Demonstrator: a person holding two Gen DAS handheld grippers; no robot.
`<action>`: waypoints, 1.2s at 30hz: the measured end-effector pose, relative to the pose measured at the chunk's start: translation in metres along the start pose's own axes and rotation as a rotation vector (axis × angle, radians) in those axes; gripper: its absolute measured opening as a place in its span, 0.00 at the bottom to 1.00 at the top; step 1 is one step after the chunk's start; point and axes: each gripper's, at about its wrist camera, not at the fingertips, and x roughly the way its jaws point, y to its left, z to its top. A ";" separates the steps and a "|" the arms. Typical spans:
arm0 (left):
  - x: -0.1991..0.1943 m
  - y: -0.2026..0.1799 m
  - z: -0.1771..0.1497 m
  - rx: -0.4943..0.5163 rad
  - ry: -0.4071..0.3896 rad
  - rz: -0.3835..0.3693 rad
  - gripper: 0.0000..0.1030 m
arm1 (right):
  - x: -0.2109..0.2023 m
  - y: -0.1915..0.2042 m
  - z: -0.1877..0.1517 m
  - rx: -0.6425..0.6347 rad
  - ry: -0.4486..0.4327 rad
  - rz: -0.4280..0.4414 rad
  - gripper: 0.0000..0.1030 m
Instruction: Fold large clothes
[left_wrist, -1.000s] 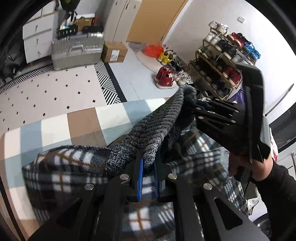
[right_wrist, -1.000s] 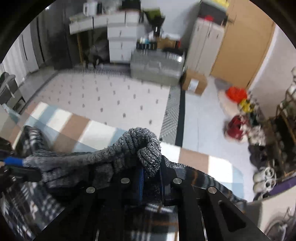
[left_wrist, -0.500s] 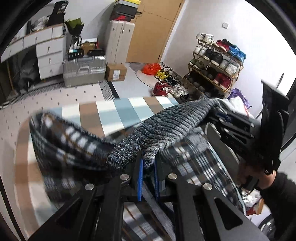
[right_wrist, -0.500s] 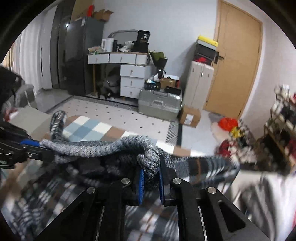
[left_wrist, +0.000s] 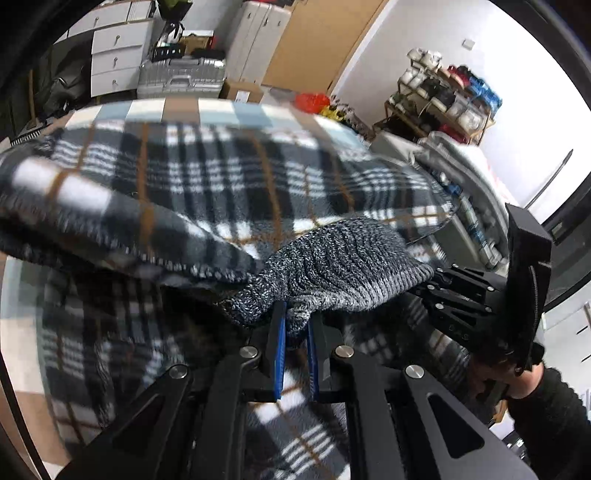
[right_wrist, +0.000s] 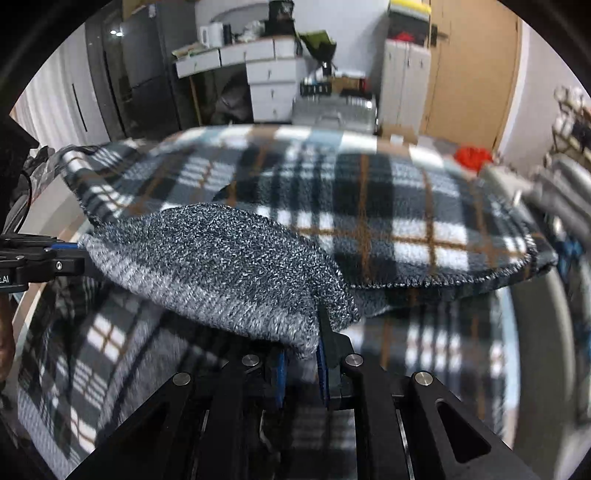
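Observation:
A large plaid fleece garment (left_wrist: 221, 177) with a grey knit hem (left_wrist: 340, 269) hangs spread in the air between both grippers. My left gripper (left_wrist: 295, 325) is shut on one end of the knit hem. My right gripper (right_wrist: 301, 354) is shut on the other end of the hem (right_wrist: 221, 266). In the right wrist view the plaid body (right_wrist: 369, 206) billows up and away from me. The right gripper shows in the left wrist view (left_wrist: 428, 286) at the right. The left gripper shows in the right wrist view (right_wrist: 79, 253) at the left edge. More plaid cloth hangs below both grippers.
A checked blue, white and brown surface (left_wrist: 184, 107) lies behind the garment. A shoe rack (left_wrist: 450, 96) stands at the right. A silver case (left_wrist: 181, 79) and white drawers (right_wrist: 273, 85) stand at the back. Grey folded cloth (left_wrist: 458, 158) lies at the right.
Both grippers have lifted and flung the garment outward. The plaid body has risen from a bunched heap into a wide spread sheet. The knit hem is now stretched flatter between the grippers.

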 end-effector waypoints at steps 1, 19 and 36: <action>0.003 0.001 -0.001 0.002 0.007 0.013 0.05 | 0.003 0.001 -0.004 -0.004 0.018 0.004 0.13; -0.012 0.000 -0.002 0.015 0.212 -0.066 0.11 | -0.038 0.003 0.022 -0.108 0.206 0.154 0.74; -0.010 0.029 0.114 0.071 0.138 0.013 0.67 | 0.019 -0.074 0.133 0.150 0.201 0.025 0.86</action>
